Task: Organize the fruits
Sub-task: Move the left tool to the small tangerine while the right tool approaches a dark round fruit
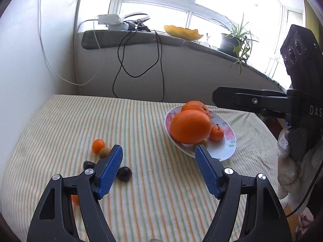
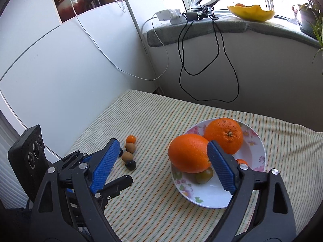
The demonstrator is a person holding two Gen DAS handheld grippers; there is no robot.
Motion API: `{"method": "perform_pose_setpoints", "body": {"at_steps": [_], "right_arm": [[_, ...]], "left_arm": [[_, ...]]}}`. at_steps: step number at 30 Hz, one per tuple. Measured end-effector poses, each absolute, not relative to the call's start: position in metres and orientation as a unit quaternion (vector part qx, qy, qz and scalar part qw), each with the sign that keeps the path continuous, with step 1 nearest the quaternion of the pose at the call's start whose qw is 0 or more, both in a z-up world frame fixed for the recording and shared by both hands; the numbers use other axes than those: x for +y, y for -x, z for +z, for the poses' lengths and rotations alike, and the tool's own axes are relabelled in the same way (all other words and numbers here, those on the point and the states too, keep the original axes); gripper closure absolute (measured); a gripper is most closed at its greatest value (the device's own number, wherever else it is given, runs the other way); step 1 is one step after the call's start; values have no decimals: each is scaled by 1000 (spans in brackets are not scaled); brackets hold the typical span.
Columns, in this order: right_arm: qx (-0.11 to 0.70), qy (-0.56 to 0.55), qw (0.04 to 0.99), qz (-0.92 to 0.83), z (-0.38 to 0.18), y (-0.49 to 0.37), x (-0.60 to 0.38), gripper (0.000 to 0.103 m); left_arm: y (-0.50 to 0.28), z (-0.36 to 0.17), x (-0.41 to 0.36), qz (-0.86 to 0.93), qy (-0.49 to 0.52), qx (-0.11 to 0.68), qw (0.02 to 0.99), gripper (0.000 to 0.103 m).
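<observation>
Lettering "DAS" readable in white on the black body of the right hand-held gripper (image 1: 220,98), cut off at the frame edge; no other writing legible.

Flowered plate (image 2: 260,147) on the striped cloth (image 2: 153,205) covering the surface. On plate: two large oranges (image 2: 188,153) touching each other, one small mandarin (image 1: 217,133), one greenish round fruit (image 2: 205,175) tucked under the nearer orange.

Loose on cloth, well left of plate: small orange fruit (image 2: 130,139), two brown round fruits (image 2: 127,156), dark round fruits (image 1: 124,173), bunched in a short row.

Yellow bowl (image 2: 251,13) on windowsill, contents unclear. Potted plant (image 1: 232,42) further along the sill.

Left hand-held gripper (image 1: 159,151) spread wide, nothing between pads. Right one also spread, empty, blue pads (image 2: 221,166) over plate side.
</observation>
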State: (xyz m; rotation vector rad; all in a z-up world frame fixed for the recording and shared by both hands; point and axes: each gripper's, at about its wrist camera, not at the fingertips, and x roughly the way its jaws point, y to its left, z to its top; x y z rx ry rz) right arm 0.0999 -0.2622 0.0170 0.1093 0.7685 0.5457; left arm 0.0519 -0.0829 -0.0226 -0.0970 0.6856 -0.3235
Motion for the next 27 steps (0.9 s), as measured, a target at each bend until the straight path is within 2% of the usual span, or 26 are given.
{"method": "perform_pose_setpoints", "body": {"at_steps": [11, 22, 24, 25, 27], "right_arm": [[343, 12, 890, 300, 11, -66, -218, 11], [373, 50, 860, 345, -23, -59, -180, 11], [382, 54, 853, 351, -30, -60, -176, 13], [386, 57, 850, 353, -34, -62, -175, 17], [395, 61, 845, 355, -40, -66, -172, 22]], "left_arm": [[-27, -36, -22, -110, 53, 350, 929, 29], [-21, -66, 13, -89, 87, 382, 916, 29], [-22, -69, 15, -92, 93, 384, 914, 29], [-23, -70, 16, -94, 96, 384, 913, 30], [-25, -73, 18, -101, 107, 389, 910, 36]]}}
